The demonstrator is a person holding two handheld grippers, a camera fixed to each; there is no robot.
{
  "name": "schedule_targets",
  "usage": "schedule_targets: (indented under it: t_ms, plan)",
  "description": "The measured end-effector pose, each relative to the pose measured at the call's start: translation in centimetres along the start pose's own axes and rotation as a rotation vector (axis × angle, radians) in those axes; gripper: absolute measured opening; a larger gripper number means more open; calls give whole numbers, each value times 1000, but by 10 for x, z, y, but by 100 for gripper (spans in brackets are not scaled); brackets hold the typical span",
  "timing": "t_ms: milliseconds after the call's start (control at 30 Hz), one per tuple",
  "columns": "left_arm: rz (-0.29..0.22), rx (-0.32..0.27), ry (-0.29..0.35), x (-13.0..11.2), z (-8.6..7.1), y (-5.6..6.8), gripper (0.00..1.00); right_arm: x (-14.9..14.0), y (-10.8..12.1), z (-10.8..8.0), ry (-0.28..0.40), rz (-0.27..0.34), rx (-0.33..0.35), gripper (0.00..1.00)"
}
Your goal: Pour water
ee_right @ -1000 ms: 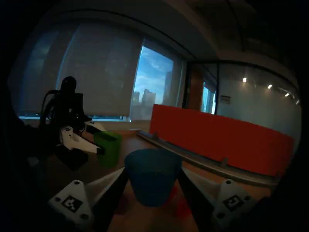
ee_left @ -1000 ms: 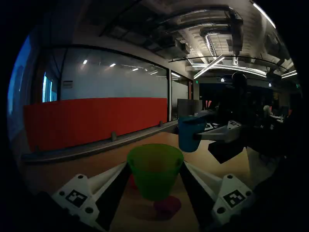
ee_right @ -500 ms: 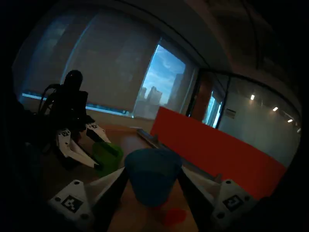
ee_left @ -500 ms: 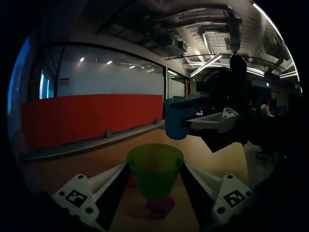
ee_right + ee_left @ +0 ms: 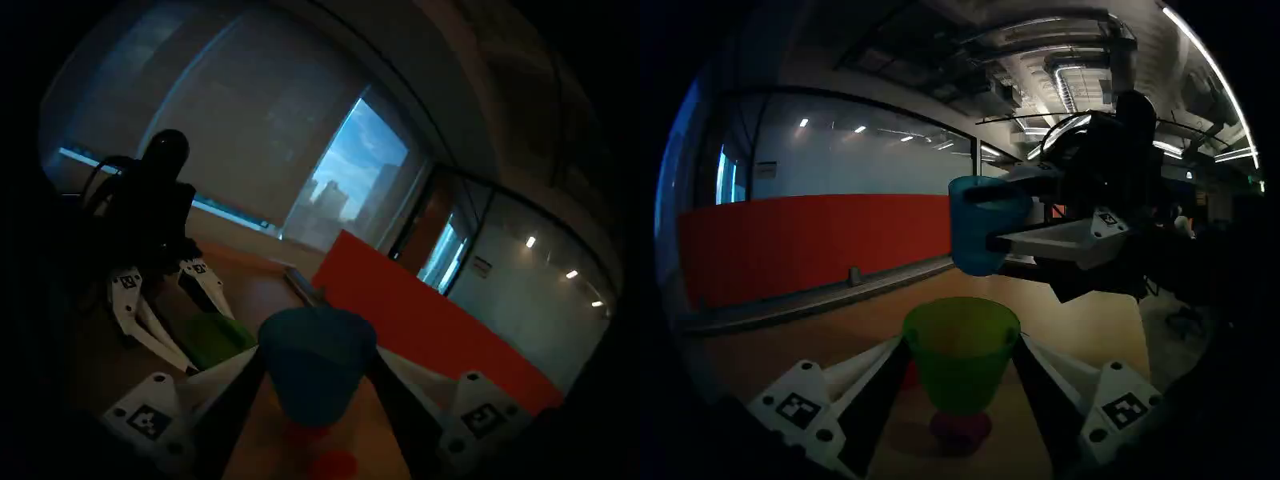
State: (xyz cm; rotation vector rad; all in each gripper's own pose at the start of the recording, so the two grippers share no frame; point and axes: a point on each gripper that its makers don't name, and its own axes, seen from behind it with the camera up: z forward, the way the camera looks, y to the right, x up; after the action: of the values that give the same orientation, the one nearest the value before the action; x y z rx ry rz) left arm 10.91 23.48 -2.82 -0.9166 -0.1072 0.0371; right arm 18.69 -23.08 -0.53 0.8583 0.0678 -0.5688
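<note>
— Fingers on the left gripper point(image 5: 960, 346) press both sides of the green cup point(image 5: 962, 368), holding it upright over the table point(image 5: 1088, 320). And the right one?

— Same story: the right gripper point(image 5: 318, 358) is clamped on the blue cup point(image 5: 316, 380), both fingers against its wall.

— What has changed over the last second?

— The blue cup has travelled. In the left gripper view it was lower and off to the right of the green cup. Now it sits higher and closer in, above the green rim but still farther off, not touching.

— And the right gripper view?

— The room has rolled in it: the window point(image 5: 360, 184) and the red partition point(image 5: 416, 320) now slant steeply where they were nearly level. I read that as the wrist turning, so the tipping of the blue cup has begun. The green cup now shows lower there, and nearer.

— Any water falling?

— None that I can make out. The light is dim, and I cannot tell how full the blue cup is.

— So where does the task stand?

— Carry nearly done, pour starting, by my judgement. The blue lip looks a little short of the green opening, so tipping further before closing that gap risks a spill on the table.
</note>
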Motion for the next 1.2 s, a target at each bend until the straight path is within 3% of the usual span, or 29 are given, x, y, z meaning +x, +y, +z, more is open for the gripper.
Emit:
schedule_targets:
  t_ms: [1200]
  plan:
    - [18,-20,31,11,8,4,86,27,9,23,-37,-413,-3,89]
